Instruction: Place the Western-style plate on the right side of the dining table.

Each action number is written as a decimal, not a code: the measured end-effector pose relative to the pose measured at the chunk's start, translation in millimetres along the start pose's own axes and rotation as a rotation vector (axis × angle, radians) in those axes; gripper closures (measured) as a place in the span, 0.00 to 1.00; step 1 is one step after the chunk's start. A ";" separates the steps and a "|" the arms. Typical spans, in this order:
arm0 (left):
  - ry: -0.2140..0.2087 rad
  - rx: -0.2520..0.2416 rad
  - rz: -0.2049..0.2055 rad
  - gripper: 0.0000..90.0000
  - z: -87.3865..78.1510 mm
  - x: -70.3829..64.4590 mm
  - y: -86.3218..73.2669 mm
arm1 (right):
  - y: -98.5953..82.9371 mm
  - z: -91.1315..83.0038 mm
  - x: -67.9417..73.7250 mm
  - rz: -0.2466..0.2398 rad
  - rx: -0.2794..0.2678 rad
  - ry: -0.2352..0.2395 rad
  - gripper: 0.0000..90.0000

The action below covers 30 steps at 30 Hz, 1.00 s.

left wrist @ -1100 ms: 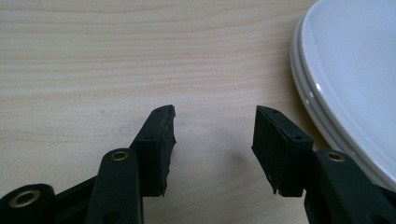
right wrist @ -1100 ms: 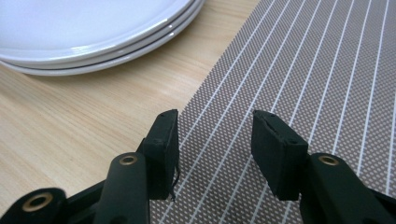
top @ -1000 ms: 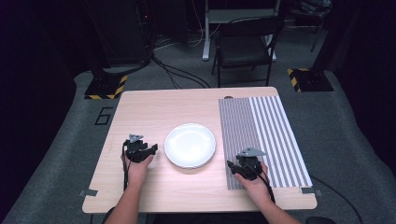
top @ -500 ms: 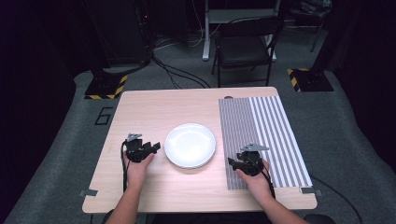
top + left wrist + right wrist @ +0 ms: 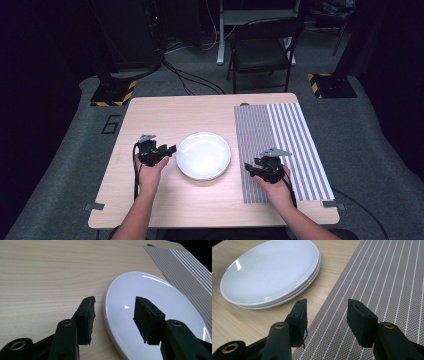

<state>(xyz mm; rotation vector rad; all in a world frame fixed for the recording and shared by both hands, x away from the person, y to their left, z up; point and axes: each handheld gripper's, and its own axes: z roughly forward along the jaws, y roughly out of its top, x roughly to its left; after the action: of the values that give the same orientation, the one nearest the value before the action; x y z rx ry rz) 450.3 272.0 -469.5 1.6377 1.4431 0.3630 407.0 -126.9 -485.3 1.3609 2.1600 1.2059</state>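
Observation:
A stack of white plates (image 5: 203, 155) sits at the middle of the wooden table (image 5: 170, 112). My left gripper (image 5: 169, 149) is at the stack's left rim and stands open. In the left gripper view the left gripper (image 5: 115, 315) straddles the top plate's (image 5: 160, 297) edge, one jaw over the wood and one over the plate. My right gripper (image 5: 249, 169) stands open over the left edge of a striped placemat (image 5: 282, 145), a short way right of the stack. In the right gripper view the right gripper (image 5: 327, 317) holds nothing, and the plates (image 5: 269, 272) lie ahead to its left.
The striped placemat (image 5: 387, 277) covers the table's right part, and its corner (image 5: 185, 272) lies past the plate. A folding chair (image 5: 262, 47) stands beyond the far edge, with cables on the floor. Bare wood lies left of and behind the plates.
Both hands have edged forward a little. The left gripper's jaws have closed in on the plate's left rim.

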 end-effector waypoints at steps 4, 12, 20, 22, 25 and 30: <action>-0.040 -0.004 -0.038 0.59 8.1 -2.0 -2.0 | 3.5 1.1 -0.5 0.017 -0.015 0.014 0.57; -0.046 0.016 -0.057 0.58 14.1 3.5 -10.6 | 6.0 8.5 3.9 0.030 -0.001 0.034 0.62; -0.049 0.030 -0.074 0.62 10.9 15.4 -16.6 | 13.9 22.0 8.2 0.047 -0.030 0.033 0.67; -0.058 0.031 -0.083 0.63 10.5 16.0 -17.2 | 15.5 23.5 9.0 0.044 -0.034 0.035 0.67; -0.069 0.024 -0.089 0.66 9.4 15.3 -16.9 | 19.9 28.8 12.9 0.053 -0.038 0.049 0.68; -0.091 0.019 -0.121 0.71 9.2 16.8 -18.0 | 24.2 38.4 17.1 0.058 -0.037 0.067 0.71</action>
<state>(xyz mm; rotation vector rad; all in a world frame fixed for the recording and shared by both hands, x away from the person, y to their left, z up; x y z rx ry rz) 450.0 281.8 -493.9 1.5529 1.4726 0.2046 437.3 -89.0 -486.3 1.3959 2.1456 1.3239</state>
